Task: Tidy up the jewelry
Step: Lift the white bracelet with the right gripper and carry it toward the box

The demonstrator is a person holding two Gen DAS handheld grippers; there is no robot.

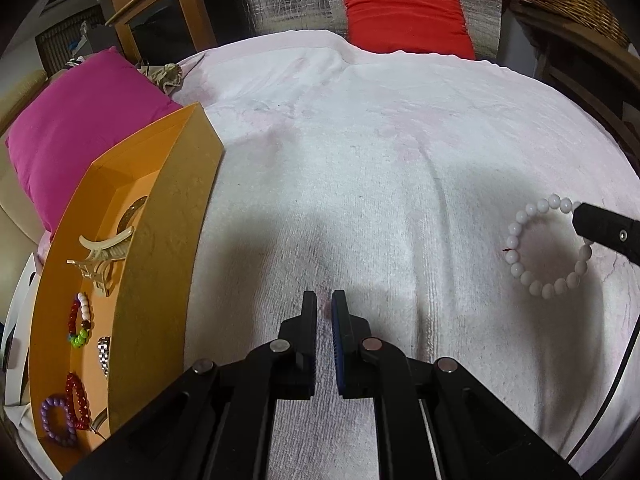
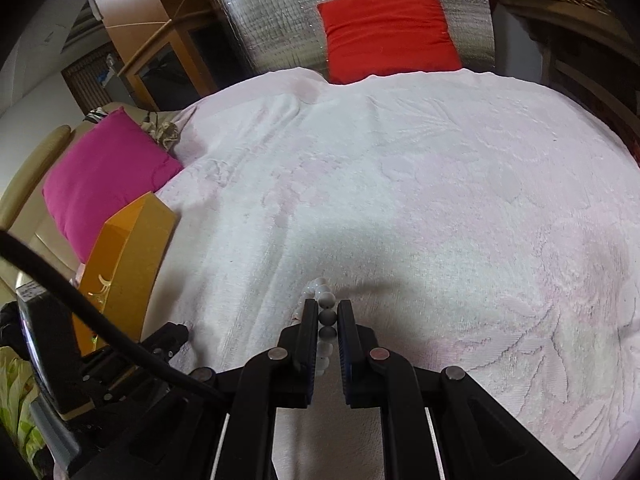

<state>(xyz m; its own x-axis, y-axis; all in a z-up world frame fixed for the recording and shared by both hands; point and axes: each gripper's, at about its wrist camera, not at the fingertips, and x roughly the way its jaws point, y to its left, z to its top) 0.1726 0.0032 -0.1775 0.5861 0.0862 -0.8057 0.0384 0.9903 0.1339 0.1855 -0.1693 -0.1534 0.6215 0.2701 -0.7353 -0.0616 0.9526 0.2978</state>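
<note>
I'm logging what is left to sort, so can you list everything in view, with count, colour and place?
White bead bracelet: one, white, clamped in the right gripper above the towel.
Tray: one, orange inside, on the towel's left edge.
Hair claw clip: one, cream, in the tray.
Mixed bead bracelet: one, red, white and green, in the tray.
Red bead bracelet: one, red, tray's near end.
Purple bead bracelet: one, purple, beside the red one.
Metal band: one, silver, in the tray.
Towel: one, white-pink, covering the surface.
Cushions: magenta far left; red behind.
Left gripper: black, shut, empty.
Right gripper: black, shut on the bracelet.
</note>
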